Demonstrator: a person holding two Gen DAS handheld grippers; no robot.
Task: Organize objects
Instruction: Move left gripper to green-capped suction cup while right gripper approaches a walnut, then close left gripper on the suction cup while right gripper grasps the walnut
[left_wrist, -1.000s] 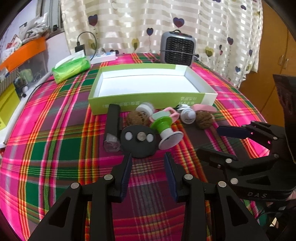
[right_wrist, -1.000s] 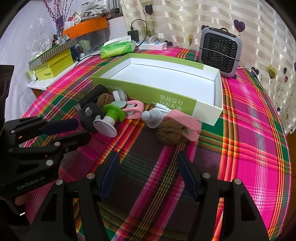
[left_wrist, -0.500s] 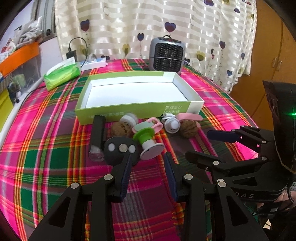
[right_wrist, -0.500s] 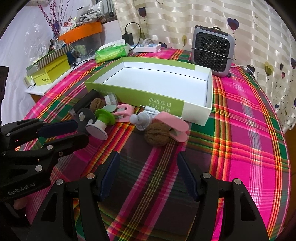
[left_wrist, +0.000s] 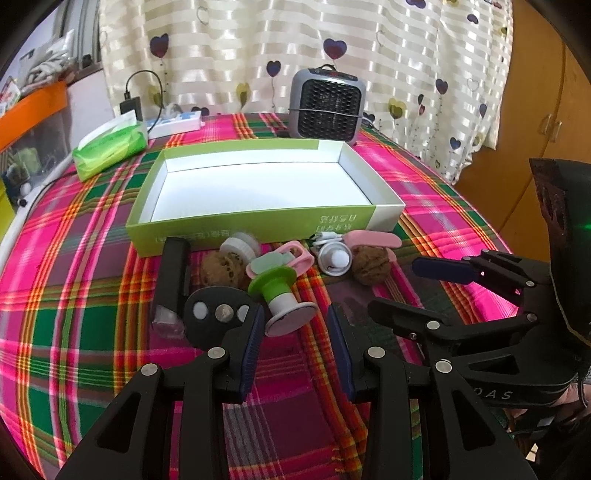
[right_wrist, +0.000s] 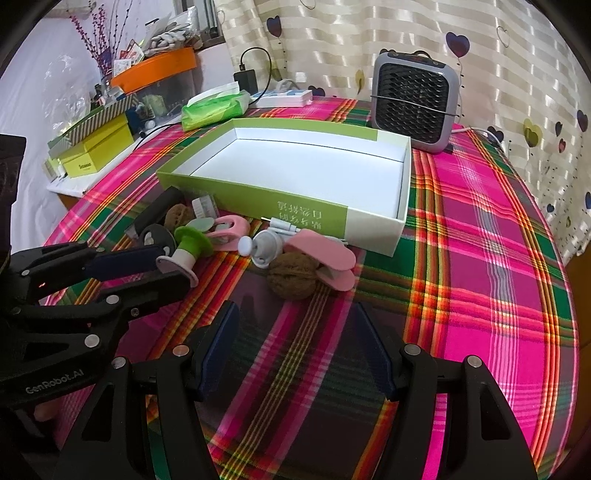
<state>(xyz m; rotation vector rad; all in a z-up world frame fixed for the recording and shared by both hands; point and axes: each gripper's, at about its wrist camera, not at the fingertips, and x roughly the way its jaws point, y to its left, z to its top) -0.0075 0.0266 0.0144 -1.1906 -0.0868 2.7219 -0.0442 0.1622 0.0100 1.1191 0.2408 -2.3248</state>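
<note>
Green spool (left_wrist: 277, 295) just ahead (left hand-held gripper (left_wrist: 297, 334)).

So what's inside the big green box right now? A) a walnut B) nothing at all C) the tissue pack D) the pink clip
B: the green box shows only its bare white floor in both views, while the small things, like the walnut, lie on the cloth in front of it.

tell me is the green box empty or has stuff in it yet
Empty. The green box shows only its bare white floor in both views; the walnut and other small items lie on the tablecloth outside its front wall.
</note>
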